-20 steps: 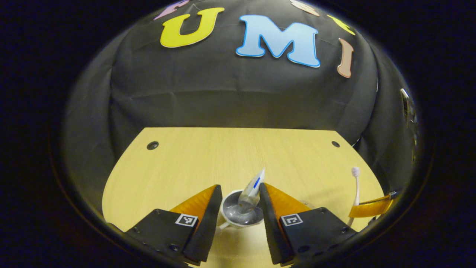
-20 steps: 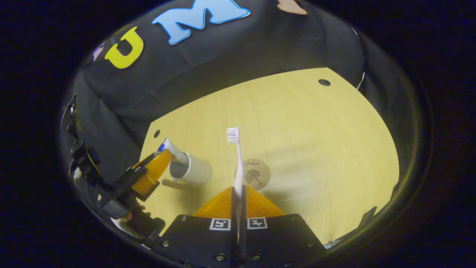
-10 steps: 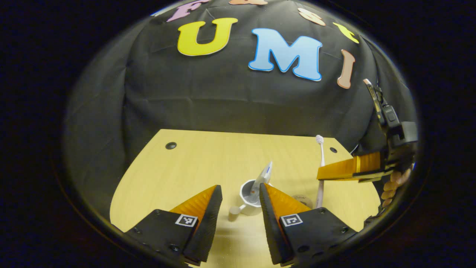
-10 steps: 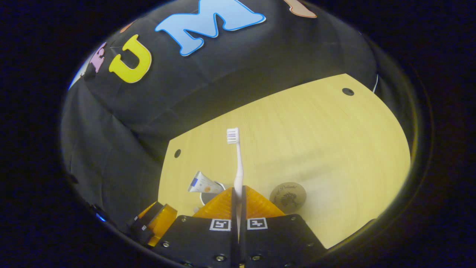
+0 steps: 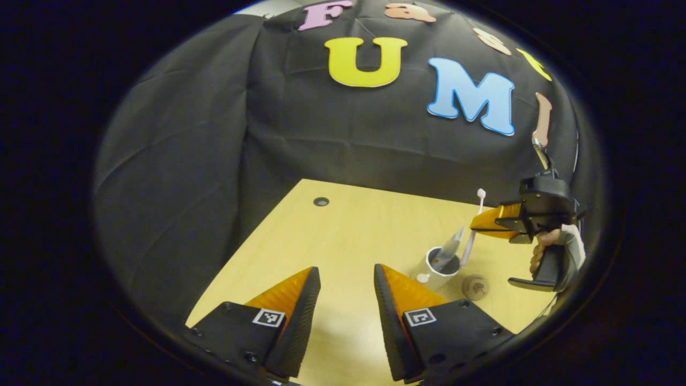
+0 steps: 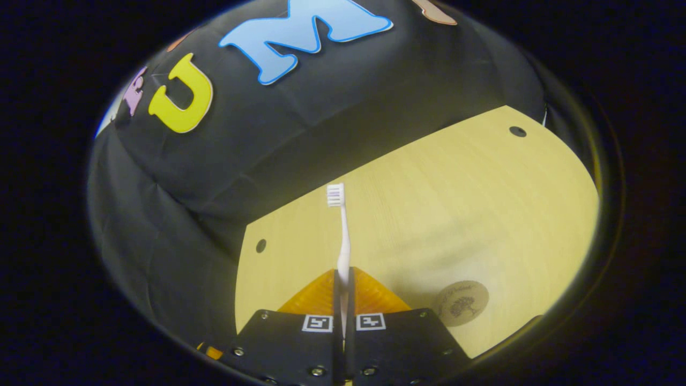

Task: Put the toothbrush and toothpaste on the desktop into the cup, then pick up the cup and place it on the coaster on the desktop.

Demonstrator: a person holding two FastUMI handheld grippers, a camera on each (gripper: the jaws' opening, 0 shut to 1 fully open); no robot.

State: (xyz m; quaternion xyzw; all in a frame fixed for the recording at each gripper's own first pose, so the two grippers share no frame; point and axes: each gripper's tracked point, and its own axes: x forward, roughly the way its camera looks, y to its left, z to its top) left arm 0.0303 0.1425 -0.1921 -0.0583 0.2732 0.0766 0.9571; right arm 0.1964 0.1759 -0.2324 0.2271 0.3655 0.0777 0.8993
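Item: wooden tabletop [image 5: 343, 236] in a booth with black cloth wall. Left tongs [image 5: 347, 279]: fingers spread wide, nothing between them, held over bare wood apart from the cup. Right tongs [image 6: 343, 284]: closed on the white toothbrush [image 6: 343, 236], gripping its handle low down, bristle head pointing away from the camera; in the left gripper view the right tongs [image 5: 474, 228] hang just above the cup with a hand [image 5: 538, 252] on the grip behind. White cup [image 5: 440, 268]: upright on the tabletop, toothpaste tube [image 5: 453, 244] already standing inside, crimped end leaning out over the rim. Toothbrush [image 5: 474, 225], seen from the left, slants with its lower end at or just over the cup's mouth. Round brown coaster [image 5: 475, 287]: flat on the tabletop just beside the cup, unoccupied; it also shows at the lower edge of the right gripper view [image 6: 461, 303]. Step in hand, as judged: toothpaste done, toothbrush being brought to the cup. Next move would call for lowering the handle end past the tube into the cup, then opening the right tongs; afterwards the cup goes onto the coaster. Hard to make out: whether the toothbrush tip has entered the cup; the coaster's printed design; the cup's handle, small and blurred.
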